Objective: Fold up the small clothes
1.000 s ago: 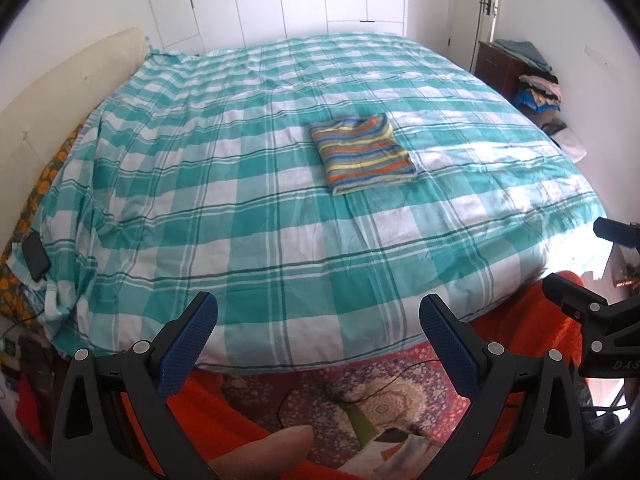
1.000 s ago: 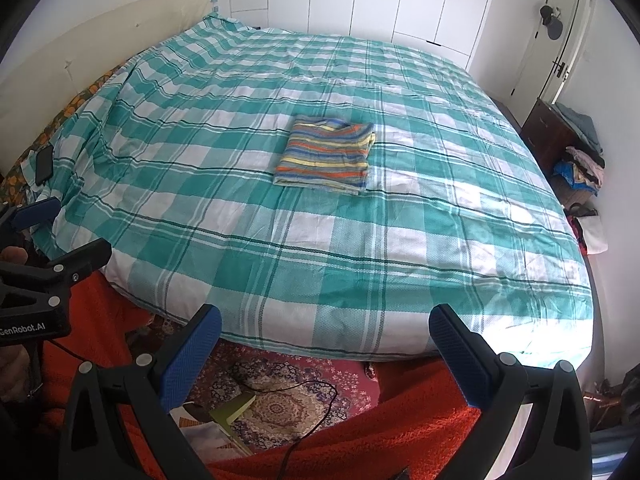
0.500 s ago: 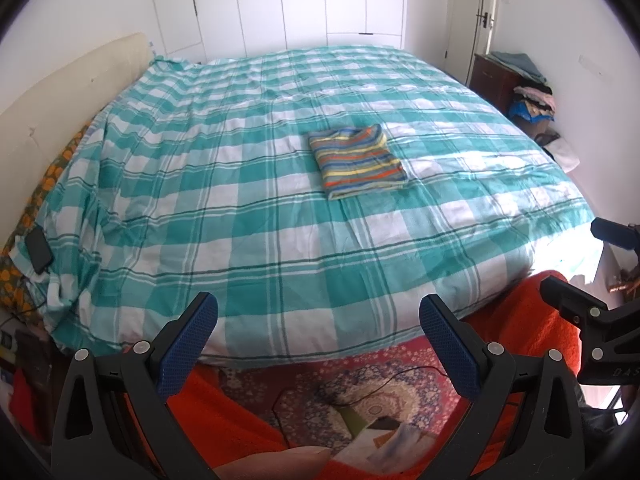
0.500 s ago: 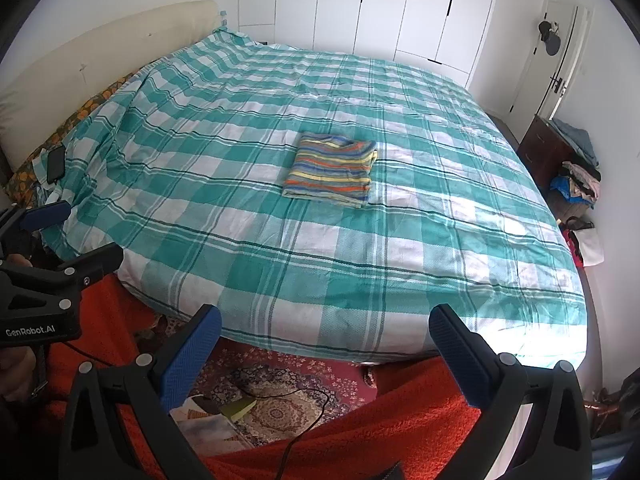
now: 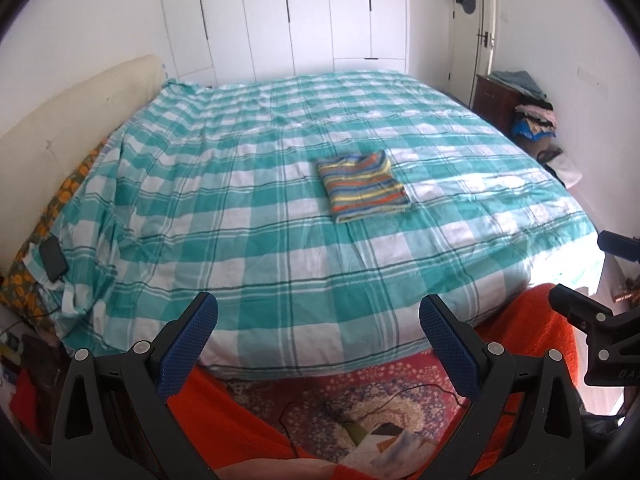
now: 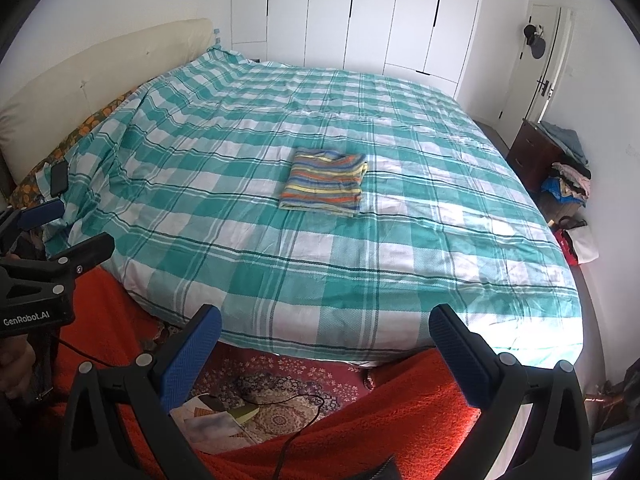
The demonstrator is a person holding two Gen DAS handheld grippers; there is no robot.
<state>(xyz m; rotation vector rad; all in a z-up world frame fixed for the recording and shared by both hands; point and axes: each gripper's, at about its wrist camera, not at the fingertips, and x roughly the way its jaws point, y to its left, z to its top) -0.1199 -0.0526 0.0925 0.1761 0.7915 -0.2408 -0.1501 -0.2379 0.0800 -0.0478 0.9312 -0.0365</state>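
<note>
The striped shirt (image 5: pixel 363 186) lies folded into a neat rectangle near the middle of the bed (image 5: pixel 280 280), on the green-checked cover, well apart from both pairs of tongs. The left tongs (image 5: pixel 318 322) hang off the foot of the bed, released, with nothing between the blue pads; the right tongs (image 6: pixel 326 334) are likewise spread wide and empty, over the rug (image 6: pixel 288 384) and the orange blanket (image 6: pixel 400 420). From the right view the shirt sits at about twelve o'clock, its open edges toward six o'clock and one corner at two o'clock slightly splayed. Judging by this, the fold looks finished and the step in hand is a retreat or a reach for the next garment; the heap of clothes (image 6: pixel 568 184) by the dresser at three o'clock may be the source, though that cannot be told. To do it well, keep both tongs clear of the cover so no crease is dragged toward the shirt, and avoid the cable (image 6: pixel 296 404) on the rug. If a tidy-up is wanted, pinch only the loose corner and lay it flat without lifting the stack.
</note>
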